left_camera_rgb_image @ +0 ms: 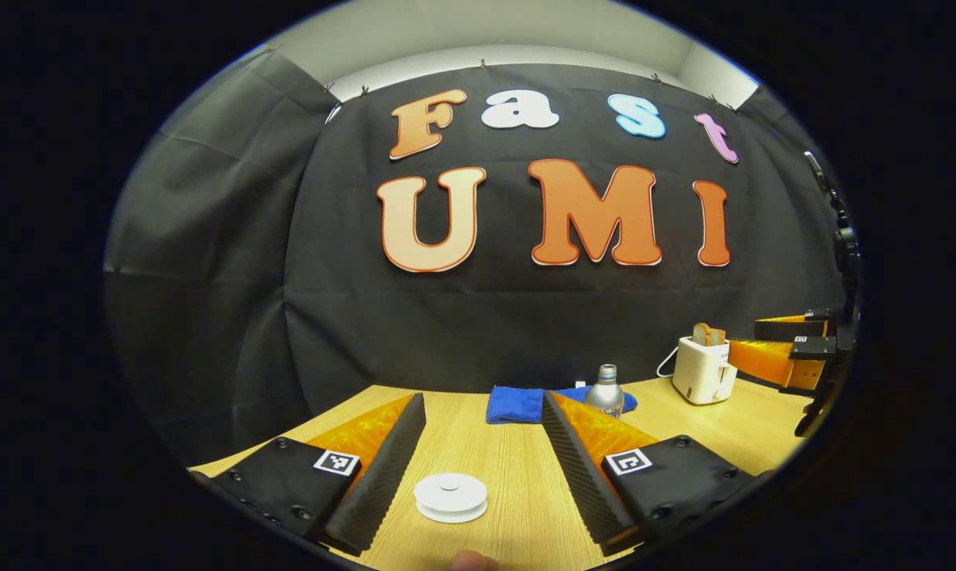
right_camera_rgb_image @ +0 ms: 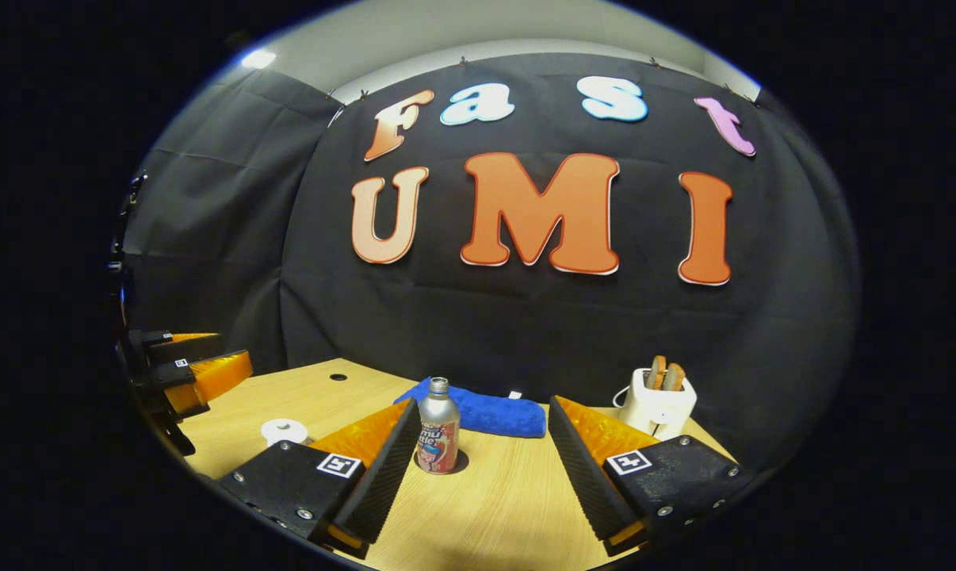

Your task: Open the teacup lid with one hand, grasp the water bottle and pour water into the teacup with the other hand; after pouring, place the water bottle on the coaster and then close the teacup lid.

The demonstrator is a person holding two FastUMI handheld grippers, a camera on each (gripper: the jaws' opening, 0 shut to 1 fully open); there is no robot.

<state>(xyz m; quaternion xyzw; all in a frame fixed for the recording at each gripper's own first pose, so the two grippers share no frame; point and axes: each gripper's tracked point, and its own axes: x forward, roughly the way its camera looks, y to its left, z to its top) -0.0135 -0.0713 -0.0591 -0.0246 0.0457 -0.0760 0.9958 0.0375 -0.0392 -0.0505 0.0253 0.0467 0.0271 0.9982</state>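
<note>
- Opening step, not yet begun: the left gripper (left_camera_rgb_image: pixel 482 444) is spread wide and empty, with the lid (left_camera_rgb_image: pixel 450 497) lying between its fingers.
- The right gripper (right_camera_rgb_image: pixel 482 444), also wide and empty, faces the bottle (right_camera_rgb_image: pixel 437 428), which stands before the blue cloth (right_camera_rgb_image: pixel 486 412).
- Next, I judge, the left closes on the lid.

Water bottle (right_camera_rgb_image: pixel 437 434) label: colourful print with large letters, too small and curved to read with certainty.
Left gripper (left_camera_rgb_image: pixel 482 460) fingers (left_camera_rgb_image: pixel 581 468): square black-and-white marker tags, a pattern and no words.
Right gripper (right_camera_rgb_image: pixel 482 468) fingers (right_camera_rgb_image: pixel 383 468): the same kind of marker tags, no text.
</note>
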